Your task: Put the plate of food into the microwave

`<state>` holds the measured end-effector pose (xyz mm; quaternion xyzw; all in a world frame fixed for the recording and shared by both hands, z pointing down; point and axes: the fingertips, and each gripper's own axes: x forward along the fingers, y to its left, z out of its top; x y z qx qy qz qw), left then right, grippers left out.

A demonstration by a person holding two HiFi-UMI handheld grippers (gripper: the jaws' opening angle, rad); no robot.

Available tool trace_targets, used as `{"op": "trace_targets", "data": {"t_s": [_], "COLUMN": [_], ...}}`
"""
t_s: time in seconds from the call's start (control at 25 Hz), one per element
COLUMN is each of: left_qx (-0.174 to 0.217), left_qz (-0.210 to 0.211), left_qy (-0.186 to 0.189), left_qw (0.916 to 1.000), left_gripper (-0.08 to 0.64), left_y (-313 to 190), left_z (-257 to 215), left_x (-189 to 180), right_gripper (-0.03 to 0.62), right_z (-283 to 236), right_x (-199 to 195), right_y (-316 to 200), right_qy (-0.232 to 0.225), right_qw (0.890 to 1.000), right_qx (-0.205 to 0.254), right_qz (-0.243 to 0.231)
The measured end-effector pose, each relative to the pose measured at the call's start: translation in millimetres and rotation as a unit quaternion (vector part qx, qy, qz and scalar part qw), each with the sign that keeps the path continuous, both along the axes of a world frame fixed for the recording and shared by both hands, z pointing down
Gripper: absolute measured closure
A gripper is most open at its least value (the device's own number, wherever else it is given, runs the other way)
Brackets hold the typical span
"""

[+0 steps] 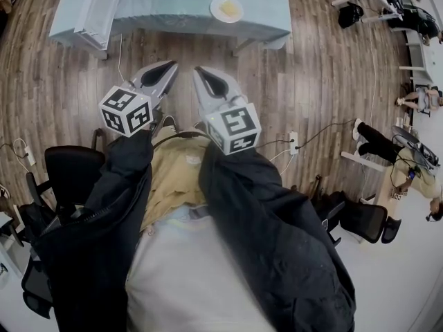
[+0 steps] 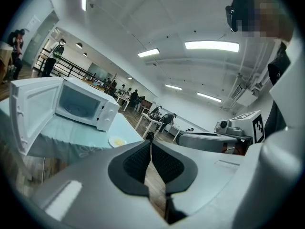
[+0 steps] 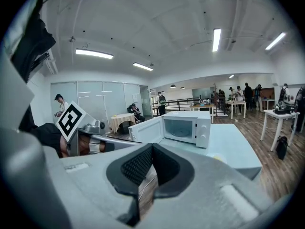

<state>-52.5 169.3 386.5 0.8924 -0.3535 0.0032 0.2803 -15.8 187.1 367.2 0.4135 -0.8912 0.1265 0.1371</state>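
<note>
**A:** Tong state?

**B:** Both are shut with nothing gripped. The left gripper [image 1: 171,64] is seen with its jaws pressed together and only wooden floor [image 1: 311,81] showing past them. The right gripper [image 1: 199,70] is the same. They are held side by side, well short of the table [image 1: 266,21].

**A:** Plate position?

**B:** The plate of food [image 1: 226,8] is seen on the table's blue cloth, near the front edge. It lies ahead of both tips, offset to the right and well apart from them. Nothing is touched.

**A:** Nearer side?

**B:** The right gripper is judged nearer, since the plate lies almost along its line. The plate is round, so no long axis has to be matched.

**A:** Microwave?

**B:** The microwave [image 2: 86,106] is set left of the plate on the same table. Its door [image 2: 33,106] is swung open and the cavity looks empty. The transfer is judged to run leftward from the plate. The jaws have to be opened before the rim is reached.
</note>
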Motion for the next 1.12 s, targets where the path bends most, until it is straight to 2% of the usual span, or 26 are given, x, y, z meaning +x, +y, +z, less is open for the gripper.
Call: {"op": "trace_targets", "data": {"t_s": [0.4,0.8,0.96,1.12], "left_qx": [-0.035,-0.008,-0.003,-0.005], "left_qz": [0.006,-0.022,-0.029,-0.018], "left_qy": [0.009,0.004,0.005,0.004], "left_qw": [0.9993,0.9997,0.9996,0.9998], "left_gripper": [0.568,0.566,0.568,0.568], "left_y": [8.5,-10.2,-47.0,-66.8], "left_z": [18.2,0.4,-4.9,-3.7], "left_x": [-2.3,-13.1,9.3,37.2], "right_gripper": [0.592,0.592,0.592,0.592], "right_z": [16.9,1.0,-5.2,-1.8], "right_x": [-2.9,-12.7,12.7,42.1], "right_y": [12.3,-13.2,-48.1,-69.9], "right_qy": [0.011,-0.001,-0.003,-0.006], "right_qw": [0.999,0.999,0.999,1.0], "right_qx": [-0.032,-0.005,0.007,-0.002], "right_qz": [-0.001,-0.031,-0.036,-0.023]}}
